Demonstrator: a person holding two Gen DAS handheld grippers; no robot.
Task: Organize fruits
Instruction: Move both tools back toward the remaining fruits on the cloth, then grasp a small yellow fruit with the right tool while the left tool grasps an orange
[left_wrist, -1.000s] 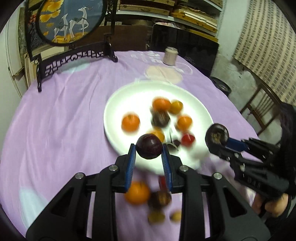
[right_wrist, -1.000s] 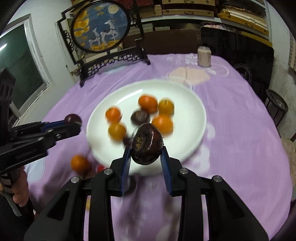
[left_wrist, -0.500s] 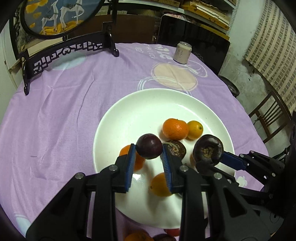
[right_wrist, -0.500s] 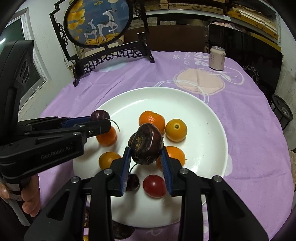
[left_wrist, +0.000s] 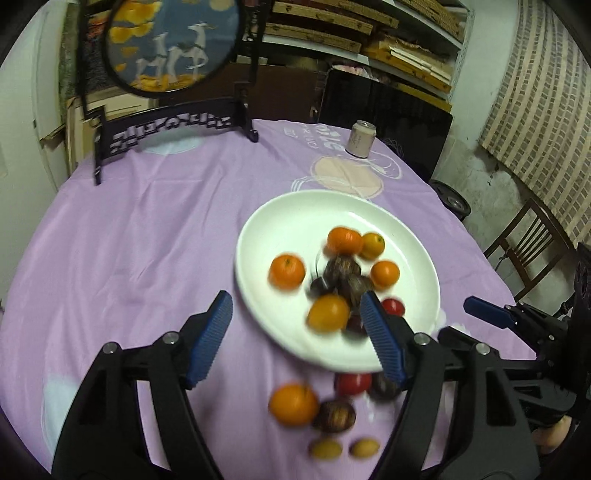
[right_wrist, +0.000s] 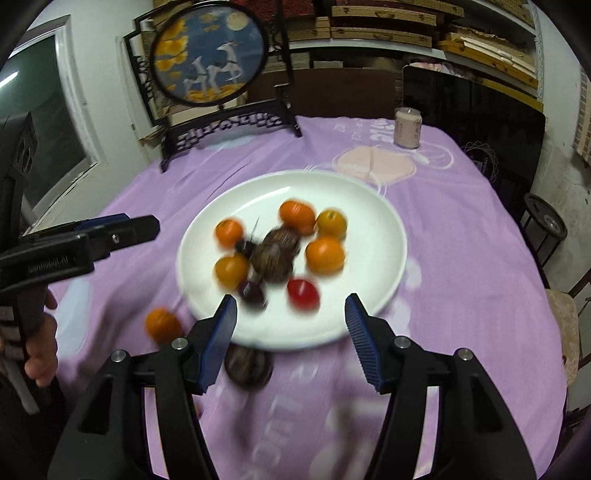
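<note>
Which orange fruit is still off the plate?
The orange on the purple cloth beside a dark passion fruit; the other oranges sit on the white plate.

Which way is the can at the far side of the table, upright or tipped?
Upright: the can stands on its base on the purple cloth.

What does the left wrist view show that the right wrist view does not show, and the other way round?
Only the left wrist view: two small yellow fruits and a red fruit on the cloth, and a wooden chair.
Only the right wrist view: a window and a hand holding the left gripper.
Both: the white plate of fruit, the drink can, and the deer screen.
</note>
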